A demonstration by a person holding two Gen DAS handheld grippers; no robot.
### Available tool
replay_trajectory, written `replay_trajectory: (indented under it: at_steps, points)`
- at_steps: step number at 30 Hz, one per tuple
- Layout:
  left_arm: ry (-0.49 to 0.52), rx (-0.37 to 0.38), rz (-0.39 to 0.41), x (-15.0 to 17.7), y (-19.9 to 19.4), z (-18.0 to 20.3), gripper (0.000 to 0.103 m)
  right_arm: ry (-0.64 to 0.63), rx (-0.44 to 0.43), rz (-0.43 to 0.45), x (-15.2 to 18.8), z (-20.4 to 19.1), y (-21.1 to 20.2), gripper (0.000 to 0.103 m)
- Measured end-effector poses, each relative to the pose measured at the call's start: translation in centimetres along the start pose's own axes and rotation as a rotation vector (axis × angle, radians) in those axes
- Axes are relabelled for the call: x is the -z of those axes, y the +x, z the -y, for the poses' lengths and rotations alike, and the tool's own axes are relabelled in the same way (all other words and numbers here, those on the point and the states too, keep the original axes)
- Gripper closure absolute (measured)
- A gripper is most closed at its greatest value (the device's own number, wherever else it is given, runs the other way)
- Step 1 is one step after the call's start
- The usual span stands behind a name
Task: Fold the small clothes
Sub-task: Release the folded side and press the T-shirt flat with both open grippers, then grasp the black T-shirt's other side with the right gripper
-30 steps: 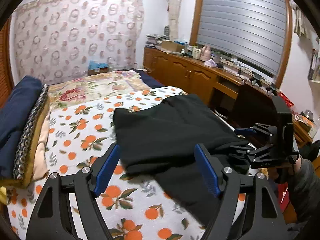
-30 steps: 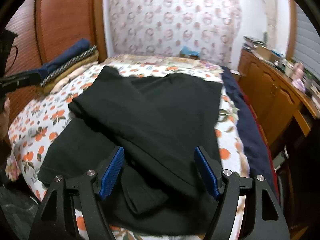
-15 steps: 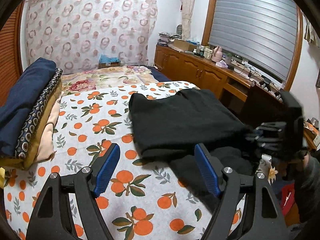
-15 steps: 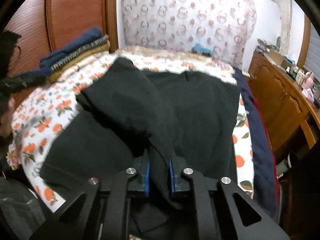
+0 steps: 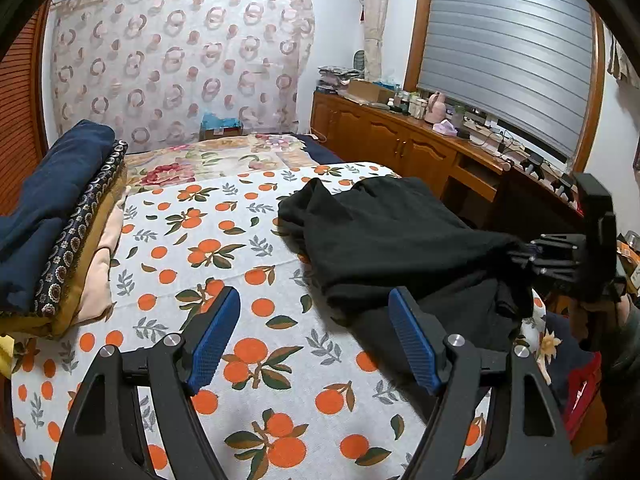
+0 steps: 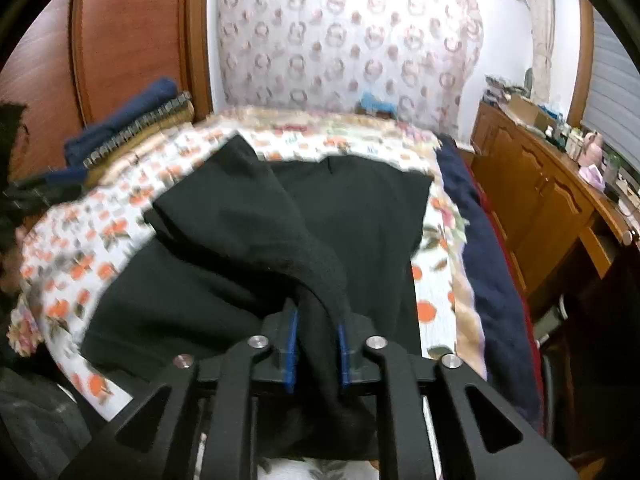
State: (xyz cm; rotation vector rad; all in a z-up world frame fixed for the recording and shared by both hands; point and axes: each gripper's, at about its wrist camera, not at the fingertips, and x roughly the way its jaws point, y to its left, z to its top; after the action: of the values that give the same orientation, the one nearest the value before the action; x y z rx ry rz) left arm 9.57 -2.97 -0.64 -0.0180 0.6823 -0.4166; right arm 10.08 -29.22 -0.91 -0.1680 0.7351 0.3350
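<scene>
Right gripper [image 6: 316,344] is clamped on a fold of the black garment [image 6: 248,232]. Left gripper [image 5: 316,336] hangs wide apart over the orange-print sheet [image 5: 192,240]; only its view shows the folded stack [image 5: 52,216].

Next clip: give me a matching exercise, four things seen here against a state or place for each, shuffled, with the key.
Things:
1. left claw
2. right claw
3. black garment
4. folded blanket stack

States or places:
A. by the wooden headboard
B. open, over the orange-print sheet
C. one end pinched and lifted, the rest on the bed
D. shut on fabric

Pairs: 1-B, 2-D, 3-C, 4-A
</scene>
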Motion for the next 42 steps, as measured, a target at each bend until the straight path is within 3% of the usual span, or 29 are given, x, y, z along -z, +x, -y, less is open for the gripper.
replay_trajectory:
  at_steps: [3,5,11,21,33,37,42]
  points:
    - [-0.001,-0.007,-0.002,0.1,0.0,-0.1,0.025,0.006,0.015,-0.004,0.0,0.0,0.1,0.068]
    - [-0.004,-0.007,0.000,0.1,-0.1,-0.2,0.026,0.014,0.015,0.010,-0.1,0.0,-0.4,0.053]
    - [-0.005,-0.013,0.006,0.3,-0.4,-0.4,0.025,0.011,0.011,0.068,-1.5,-0.7,-1.8,0.042]
    - [-0.016,-0.045,0.021,0.3,-1.3,-1.5,0.025,-0.095,-0.111,0.090,-4.4,-5.5,0.2,0.040]
    - [-0.040,-0.070,0.024,0.6,-2.0,-2.9,0.025,-0.228,-0.343,-0.067,-8.4,-11.2,8.7,0.040]
    - [-0.038,-0.071,0.015,0.9,-1.8,-3.0,0.025,-0.305,-0.296,-0.113,-8.8,-12.6,10.9,0.040]
    - [-0.044,-0.068,0.010,1.1,-1.7,-3.2,0.025,-0.314,-0.244,-0.153,-9.3,-13.2,12.8,0.044]
